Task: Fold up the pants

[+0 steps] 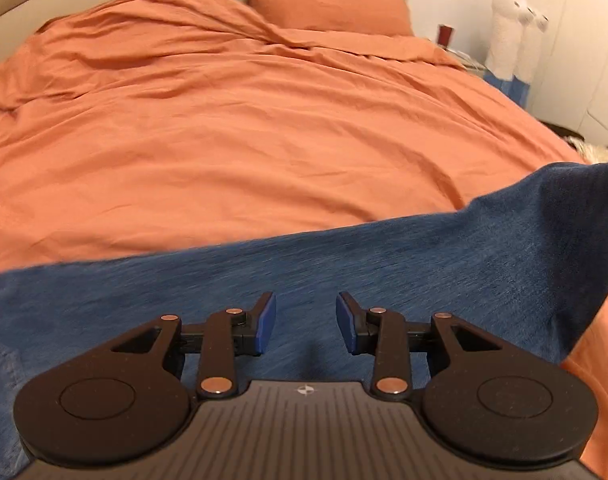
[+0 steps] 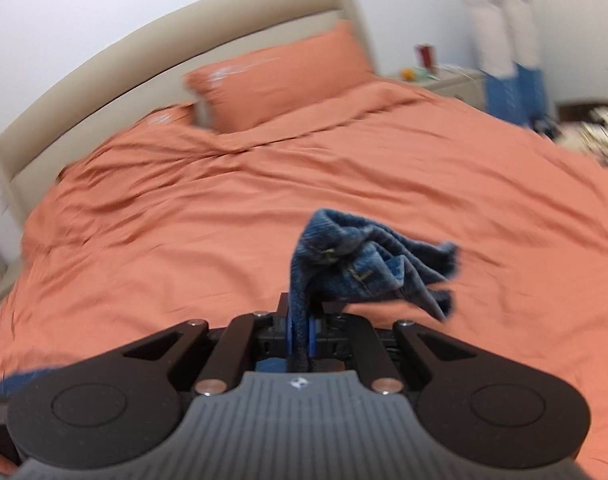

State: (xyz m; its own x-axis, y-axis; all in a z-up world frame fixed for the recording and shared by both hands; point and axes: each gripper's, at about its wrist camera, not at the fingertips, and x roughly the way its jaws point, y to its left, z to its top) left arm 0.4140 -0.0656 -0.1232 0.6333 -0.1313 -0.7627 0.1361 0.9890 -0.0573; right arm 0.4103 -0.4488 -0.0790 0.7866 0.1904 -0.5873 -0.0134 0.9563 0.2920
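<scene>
Folding is barely begun: the right hand-held gripper (image 2: 299,330) pinches a bunched hem of the pants (image 1: 344,264) above the bed (image 1: 223,140). The left hand-held gripper (image 1: 306,322) hangs half open, empty, over denim spread unfolded on the bed.

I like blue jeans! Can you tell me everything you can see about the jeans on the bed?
The jeans are dark blue denim, soft and a bit blurred. They lie stretched across the orange bed cover, rising at one side. The right gripper is shut on a bunched end with tan stitching and a frayed hem, holding it above the bed. The left gripper stands open over the cloth, with nothing pinched between its blue pads.
</scene>
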